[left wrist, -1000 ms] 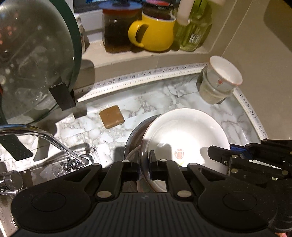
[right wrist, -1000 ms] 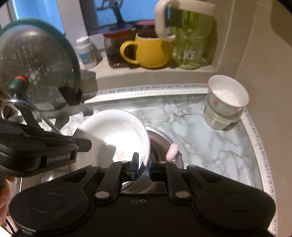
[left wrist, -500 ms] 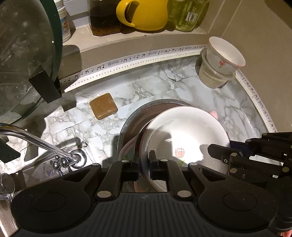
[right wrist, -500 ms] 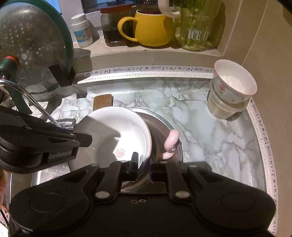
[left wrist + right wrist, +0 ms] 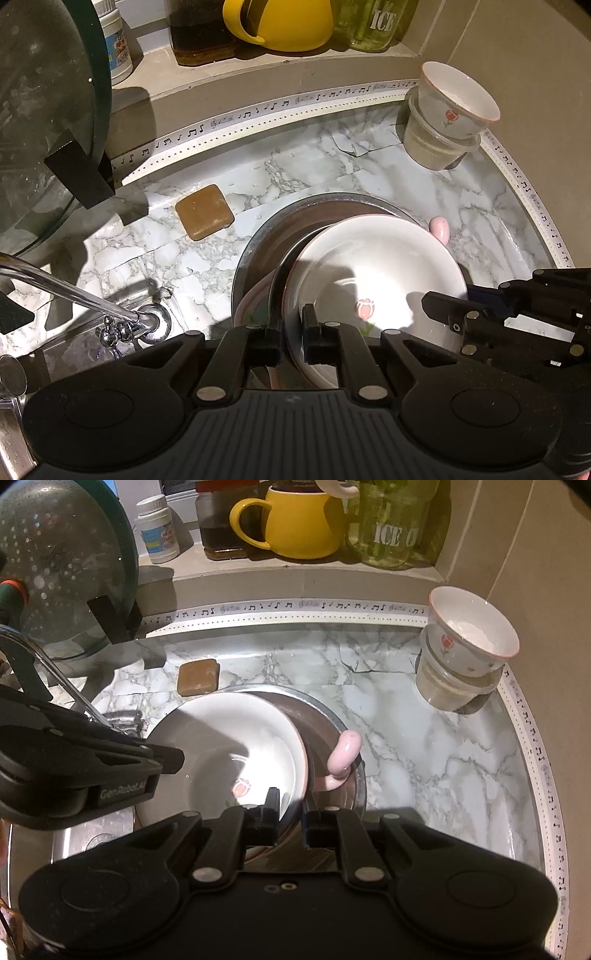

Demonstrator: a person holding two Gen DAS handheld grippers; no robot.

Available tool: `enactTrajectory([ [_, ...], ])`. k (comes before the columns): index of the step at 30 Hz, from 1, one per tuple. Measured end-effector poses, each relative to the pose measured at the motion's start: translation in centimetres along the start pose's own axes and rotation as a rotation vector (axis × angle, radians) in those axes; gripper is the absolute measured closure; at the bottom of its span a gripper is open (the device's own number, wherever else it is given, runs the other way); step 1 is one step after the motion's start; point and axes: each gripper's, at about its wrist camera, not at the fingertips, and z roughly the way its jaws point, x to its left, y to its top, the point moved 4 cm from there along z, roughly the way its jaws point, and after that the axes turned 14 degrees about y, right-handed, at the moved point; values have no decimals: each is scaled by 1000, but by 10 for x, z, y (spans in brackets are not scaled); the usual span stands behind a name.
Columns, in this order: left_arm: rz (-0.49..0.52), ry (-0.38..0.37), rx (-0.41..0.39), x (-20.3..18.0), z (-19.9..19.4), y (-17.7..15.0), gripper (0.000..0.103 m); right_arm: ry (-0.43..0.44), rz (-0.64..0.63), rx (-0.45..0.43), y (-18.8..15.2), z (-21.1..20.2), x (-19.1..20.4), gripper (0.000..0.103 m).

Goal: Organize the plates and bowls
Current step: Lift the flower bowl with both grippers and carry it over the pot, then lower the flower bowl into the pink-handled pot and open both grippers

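Marble counter below: my left claw and right claw pinch the white plate's opposite rims; I'd lower both evenly into the steel bowl ahead

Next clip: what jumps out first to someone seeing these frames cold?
The white plate with a small red flower, pinched at opposite rims by the left gripper and right gripper, over a metal basin on the marble counter. Behind, a yellow mug glows on the ledge; far right, a flowered cup sits tilted on a plastic tub.
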Motion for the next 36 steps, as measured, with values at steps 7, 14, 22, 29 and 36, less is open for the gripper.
enactTrajectory([
  [7,13,8,-5,2,0,-1,93,-14,-27,-2,1,1,2,91],
  [14,38,39,-37,5,-5,0,90,-36,-60,9,1,5,7,91],
  [22,26,29,-46,10,-5,0,90,-60,-88,15,2,8,10,91],
  [29,7,7,-48,10,-5,-2,89,-52,-110,14,2,0,13,84],
  [36,3,-21,-67,14,-18,-5,89,3,-96,-16,-2,-22,12,75],
])
